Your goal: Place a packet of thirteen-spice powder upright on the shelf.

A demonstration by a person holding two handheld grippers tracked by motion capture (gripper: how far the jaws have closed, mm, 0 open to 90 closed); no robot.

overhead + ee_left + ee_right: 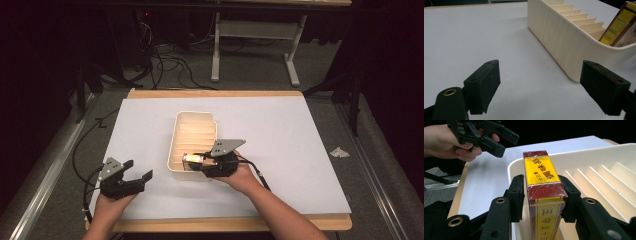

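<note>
A cream slotted tray (196,114) lies in the middle of the white sheet. A red and yellow box (541,177) stands on end in the tray's nearest slot, and it also rises over the tray wall (564,47) as a barcoded box (621,27). My right gripper (541,187) straddles the box (192,159) at the tray's near end, its pads close beside the two sides without clearly pressing. My left gripper (139,172) rests open on the sheet left of the tray, nothing between its jaws (540,85). It appears far off as the left gripper (499,140).
The white sheet (280,150) covers a wooden table with its edge at the front (225,224). A crumpled scrap (339,152) lies on the grey surface to the right. Cables and a white frame's legs (216,55) stand beyond the table.
</note>
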